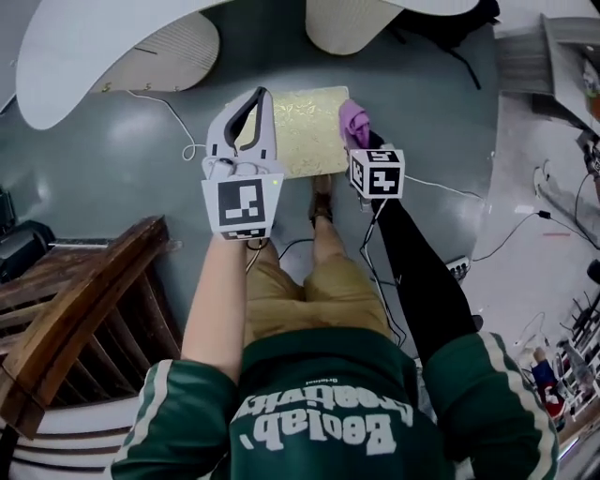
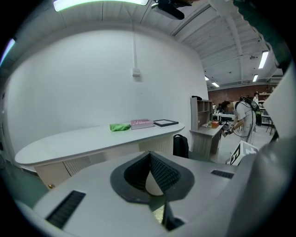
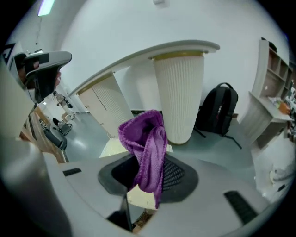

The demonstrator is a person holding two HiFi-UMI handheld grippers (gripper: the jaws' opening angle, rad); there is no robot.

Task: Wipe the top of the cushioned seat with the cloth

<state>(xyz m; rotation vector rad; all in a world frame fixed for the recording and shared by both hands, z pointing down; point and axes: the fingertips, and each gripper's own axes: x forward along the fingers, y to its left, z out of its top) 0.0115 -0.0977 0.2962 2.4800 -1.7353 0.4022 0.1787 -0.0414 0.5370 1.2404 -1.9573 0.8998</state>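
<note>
The cushioned seat (image 1: pixel 305 131) is a cream, patterned square pad low on the floor ahead of the person's legs. My right gripper (image 1: pixel 357 139) hangs over its right edge, shut on a purple cloth (image 1: pixel 353 120). In the right gripper view that cloth (image 3: pixel 144 139) droops in a bunch from between the jaws, with a pale strip of seat (image 3: pixel 110 148) behind it. Over the seat's left edge is my left gripper (image 1: pixel 260 95), shut at the tips and holding nothing. The left gripper view shows its pads (image 2: pixel 163 172) meeting in a point, with a sliver of seat (image 2: pixel 159 214) below.
A white curved counter (image 1: pixel 84 47) on ribbed pedestals (image 1: pixel 349 23) stands just beyond the seat. A wooden chair (image 1: pixel 80 305) is at the left. Cables (image 1: pixel 178 122) run across the floor. A black backpack (image 3: pixel 220 113) leans by the pedestal. A distant person (image 2: pixel 243 118) stands at a bench.
</note>
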